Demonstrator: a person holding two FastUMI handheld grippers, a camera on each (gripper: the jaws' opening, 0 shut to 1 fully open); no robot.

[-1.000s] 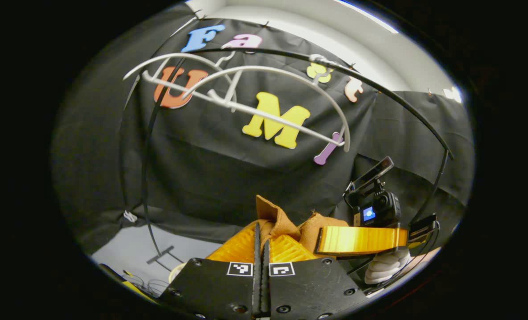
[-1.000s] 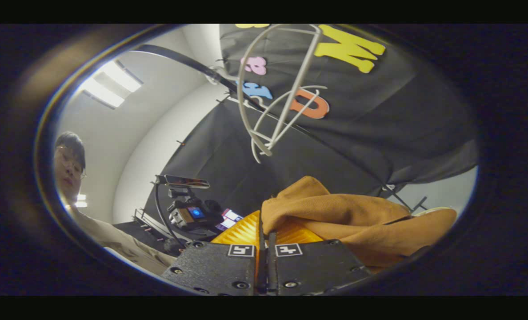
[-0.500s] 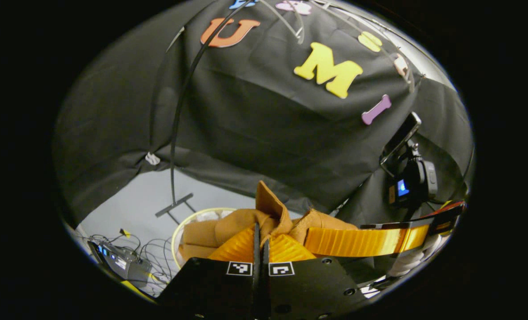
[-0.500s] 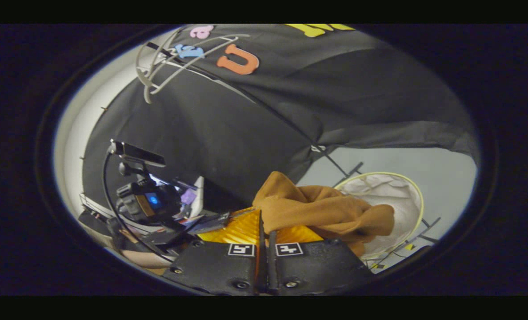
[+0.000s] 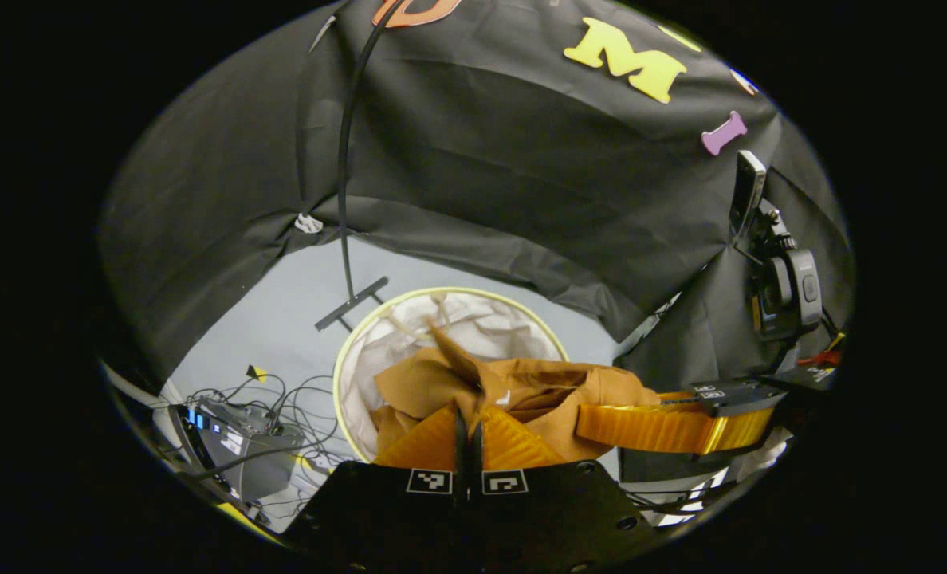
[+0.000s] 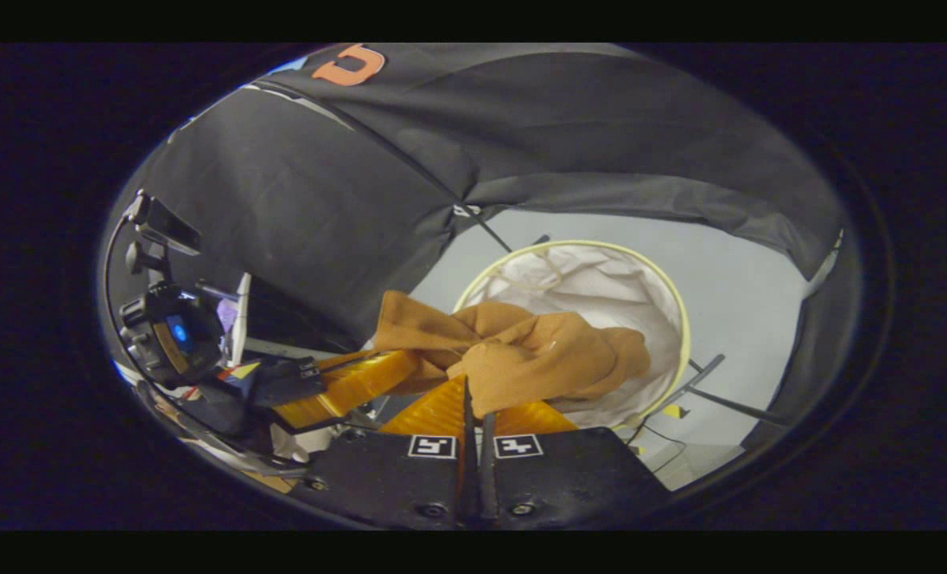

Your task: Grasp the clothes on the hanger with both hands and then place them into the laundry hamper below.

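I hold the brown garment [image 5: 513,383] bunched between both tools, left tool [image 5: 467,422] and right tool [image 6: 473,410] each clenched on its cloth, just over the laundry hamper [image 6: 665,295] at twelve o'clock. Next, I judge, lower and release.

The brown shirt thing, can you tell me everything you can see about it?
The brown garment is soft, knit-looking cloth, bunched and folded in a loose wad, not spread out. The left gripper is shut on one part and the right gripper on another, so it hangs between them. It is held over the open mouth of the round laundry hamper, which has a white liner and pale yellow rim.
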